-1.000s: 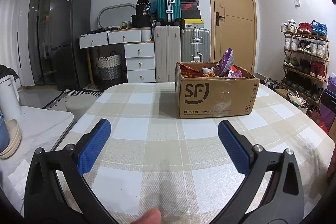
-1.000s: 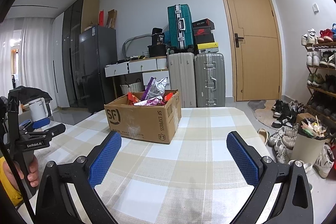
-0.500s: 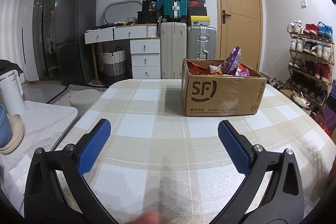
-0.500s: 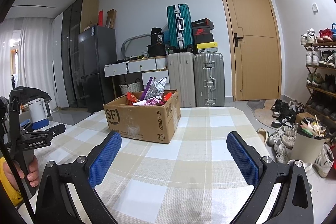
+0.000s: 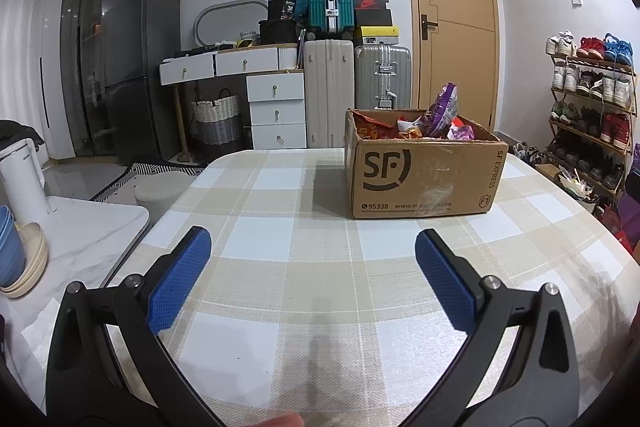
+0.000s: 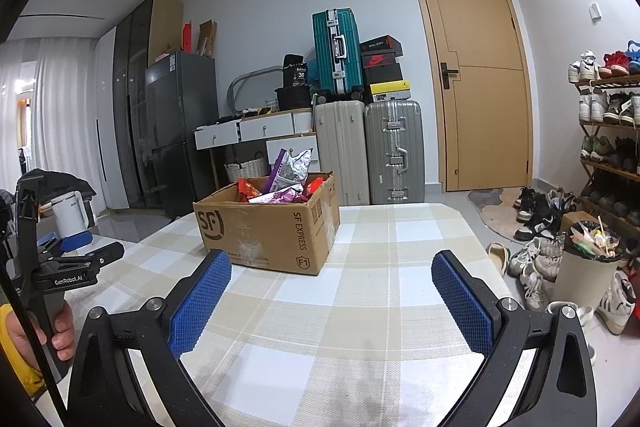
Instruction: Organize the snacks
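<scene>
Your left gripper point(image 5: 310, 253) and right gripper point(image 6: 330, 277) both hang spread and empty over the checked tablecloth point(image 5: 304, 291), while the snack packets point(image 5: 424, 125) sit heaped in the SF Express cardboard box point(image 5: 424, 179), which fits either finished packing or sorting ahead.

An open brown cardboard shipping box point(image 5: 424, 175) printed with a black SF logo stood upright on the checked surface point(image 5: 304, 267), heaped with crinkled red, orange and purple foil snack packets point(image 5: 420, 123).
</scene>
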`<state>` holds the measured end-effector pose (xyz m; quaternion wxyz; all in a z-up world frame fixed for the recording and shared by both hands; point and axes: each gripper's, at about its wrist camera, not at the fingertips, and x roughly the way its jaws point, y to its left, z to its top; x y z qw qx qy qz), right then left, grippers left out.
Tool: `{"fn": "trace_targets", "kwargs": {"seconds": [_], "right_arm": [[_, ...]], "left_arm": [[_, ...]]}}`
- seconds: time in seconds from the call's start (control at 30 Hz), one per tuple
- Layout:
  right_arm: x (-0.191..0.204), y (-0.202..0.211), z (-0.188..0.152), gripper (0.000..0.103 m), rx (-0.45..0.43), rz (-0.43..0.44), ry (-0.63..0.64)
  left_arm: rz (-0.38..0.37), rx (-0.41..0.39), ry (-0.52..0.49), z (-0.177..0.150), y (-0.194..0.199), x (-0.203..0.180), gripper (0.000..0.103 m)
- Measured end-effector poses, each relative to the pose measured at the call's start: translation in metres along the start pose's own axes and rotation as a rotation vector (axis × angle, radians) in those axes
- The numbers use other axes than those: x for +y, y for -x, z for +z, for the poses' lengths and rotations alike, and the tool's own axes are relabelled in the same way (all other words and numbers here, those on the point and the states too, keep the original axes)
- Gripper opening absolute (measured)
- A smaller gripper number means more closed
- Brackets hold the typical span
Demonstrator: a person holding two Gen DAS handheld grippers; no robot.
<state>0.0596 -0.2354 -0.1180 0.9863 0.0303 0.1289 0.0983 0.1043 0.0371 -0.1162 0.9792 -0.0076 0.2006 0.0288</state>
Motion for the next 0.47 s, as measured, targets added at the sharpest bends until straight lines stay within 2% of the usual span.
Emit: {"fn": "trace_targets", "kwargs": {"seconds": [0.33,0.47], "right_arm": [[0.0,-0.0002,0.0001,0.102,0.001,-0.001,0.0],[-0.0001,-0.0002,0.0003,0.102,0.0,-0.001,0.0]], "left_arm": [[0.014,0.003,0.0,-0.0001,-0.0006,0.0012,0.102],[-0.009,0.004,0.007,0.0,-0.0011,0.0024,0.102]]}}
